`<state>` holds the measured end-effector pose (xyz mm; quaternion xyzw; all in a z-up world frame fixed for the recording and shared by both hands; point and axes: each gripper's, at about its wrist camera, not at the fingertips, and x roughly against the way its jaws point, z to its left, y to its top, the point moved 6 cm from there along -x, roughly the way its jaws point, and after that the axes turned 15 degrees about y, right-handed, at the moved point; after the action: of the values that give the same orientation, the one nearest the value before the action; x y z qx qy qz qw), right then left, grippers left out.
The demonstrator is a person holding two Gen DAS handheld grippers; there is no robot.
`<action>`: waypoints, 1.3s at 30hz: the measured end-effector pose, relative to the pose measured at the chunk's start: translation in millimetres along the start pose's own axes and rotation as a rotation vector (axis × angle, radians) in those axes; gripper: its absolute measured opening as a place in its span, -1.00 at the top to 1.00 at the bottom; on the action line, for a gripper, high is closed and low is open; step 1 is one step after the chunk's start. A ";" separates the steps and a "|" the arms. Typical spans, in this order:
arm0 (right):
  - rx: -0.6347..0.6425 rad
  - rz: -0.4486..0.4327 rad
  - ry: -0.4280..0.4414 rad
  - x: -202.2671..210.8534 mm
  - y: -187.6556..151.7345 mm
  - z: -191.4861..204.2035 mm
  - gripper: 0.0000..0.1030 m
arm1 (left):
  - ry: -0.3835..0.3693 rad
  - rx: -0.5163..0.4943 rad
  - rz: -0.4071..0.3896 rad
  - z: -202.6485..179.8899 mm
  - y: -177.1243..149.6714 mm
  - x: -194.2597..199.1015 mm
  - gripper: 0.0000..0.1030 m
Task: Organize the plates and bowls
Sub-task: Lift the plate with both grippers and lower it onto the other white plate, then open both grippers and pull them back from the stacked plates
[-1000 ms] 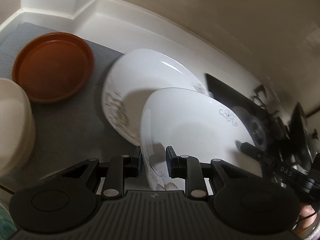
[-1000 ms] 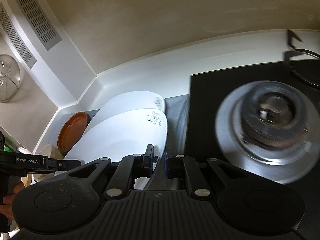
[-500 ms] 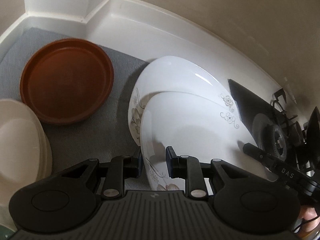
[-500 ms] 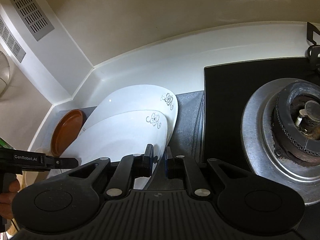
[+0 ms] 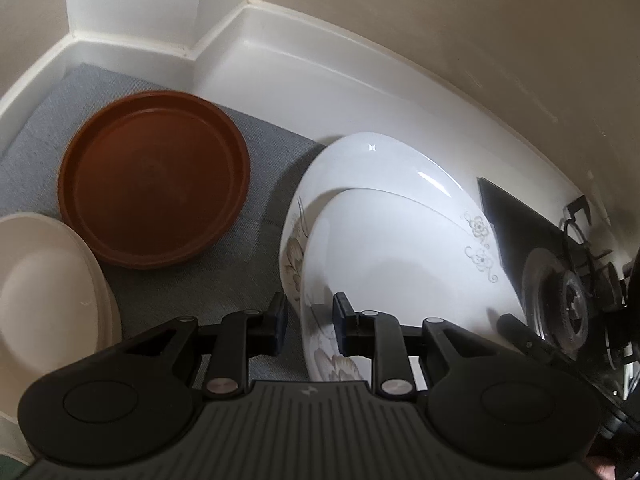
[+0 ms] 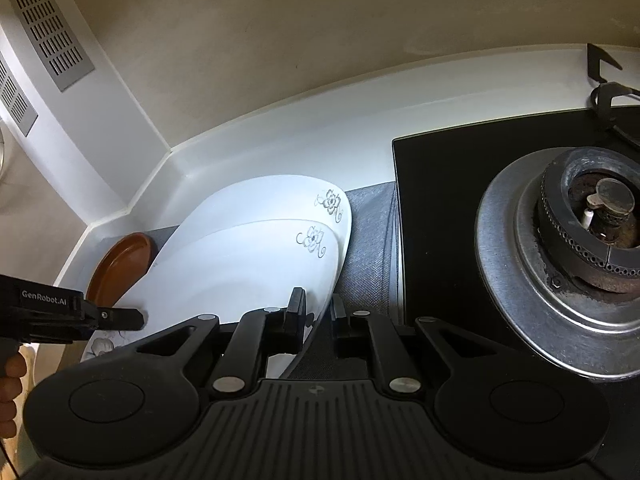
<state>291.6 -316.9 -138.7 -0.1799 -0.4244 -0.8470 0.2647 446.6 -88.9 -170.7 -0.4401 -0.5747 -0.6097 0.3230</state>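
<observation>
Kitchen tabletop (image 5: 248,12), white, w/ a grey mat (image 5: 248,232) and a gas hob (image 6: 440,208) off to the right of the right tongs (image 6: 318,314): plates get sorted here. Ahead of both tongs, two big white floral plates: the lower plate (image 5: 384,168) lies on the mat, the upper plate (image 5: 400,256) is held tilted over it, overlapping most of it; whether its far edge touches the lower one can't be told. Left of the left tongs (image 5: 308,320), a brown dish (image 5: 152,176) sits flat on the mat, and just beside it, nearer the camera, a cream plate stack (image 5: 44,288).

Progress, by the look of it: roughly midway. Cream plates appear stacked, brown dish parked alone, white pair not yet nested; no bowls in view.

Pose: both tongs come in low from the near side, level w/ the tabletop. Left tongs straddle the upper plate's left rim, fingers either side and looking pinched on it. Right tongs do likewise on its right rim, closed on the edge. In the right wrist view the left unit reaches in from the far left, a thumb (image 6: 12,392) visible at frame edge.
</observation>
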 end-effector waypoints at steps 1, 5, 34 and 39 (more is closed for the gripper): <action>0.001 -0.005 -0.004 -0.3 -0.2 -0.3 0.75 | 0.003 0.001 -0.001 0.5 0.3 0.1 0.26; 0.034 -0.024 -0.042 -2.6 0.1 0.6 0.71 | 0.029 0.001 -0.039 3.5 1.5 7.8 -0.36; 0.233 -0.051 -0.054 82.4 -24.7 89.6 -0.82 | -0.012 -0.098 -0.400 13.4 -66.4 150.8 -1.00; 0.219 -0.058 -0.044 98.5 -39.6 117.7 -0.83 | -0.061 -0.088 -0.345 17.6 -78.0 160.9 -1.00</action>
<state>198.9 -230.3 -43.5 -0.1561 -0.5253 -0.7987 0.2485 314.4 -43.3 -58.0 -0.3668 -0.6239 -0.6672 0.1764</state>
